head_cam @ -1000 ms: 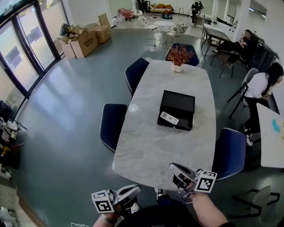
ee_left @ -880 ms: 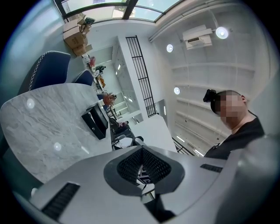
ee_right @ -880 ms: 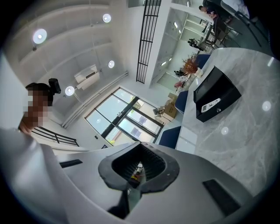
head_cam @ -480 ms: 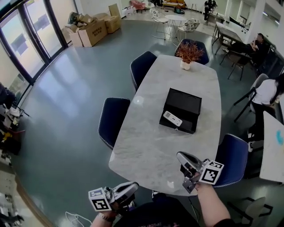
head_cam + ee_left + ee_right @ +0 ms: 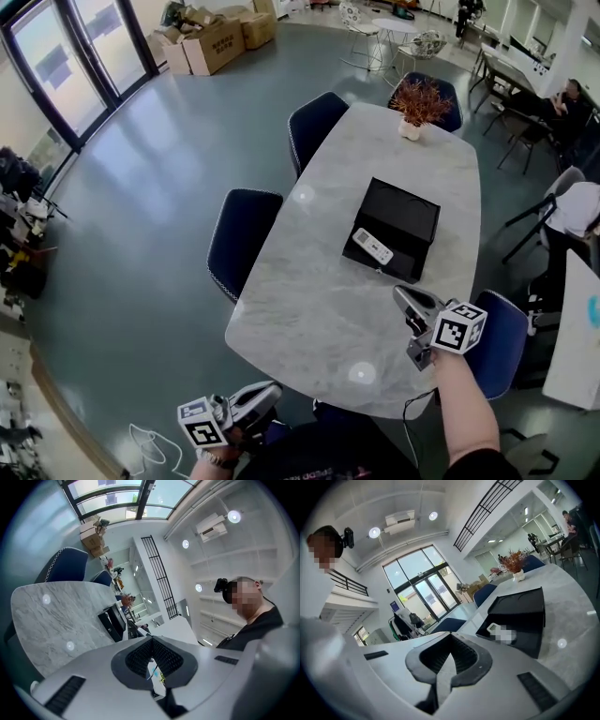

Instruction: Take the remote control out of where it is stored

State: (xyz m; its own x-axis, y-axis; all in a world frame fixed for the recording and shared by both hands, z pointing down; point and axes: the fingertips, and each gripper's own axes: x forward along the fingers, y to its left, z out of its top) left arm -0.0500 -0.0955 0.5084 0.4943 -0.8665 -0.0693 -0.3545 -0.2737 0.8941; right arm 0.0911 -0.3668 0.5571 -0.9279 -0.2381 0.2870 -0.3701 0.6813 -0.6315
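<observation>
One remote control (image 5: 372,246) in one black box (image 5: 414,208) on table (image 5: 314,323); left tool (image 5: 270,391), right tool (image 5: 400,294) both pressed together, empty.

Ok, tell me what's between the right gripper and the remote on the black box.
Nothing visible. Only bare marble table lies between the right gripper and the black box, and the remote rests uncovered on the box's near end. The jaws are shut, so they would have to open before a grasp.

No text, label, brand or number can be read anywhere in these views.
</observation>
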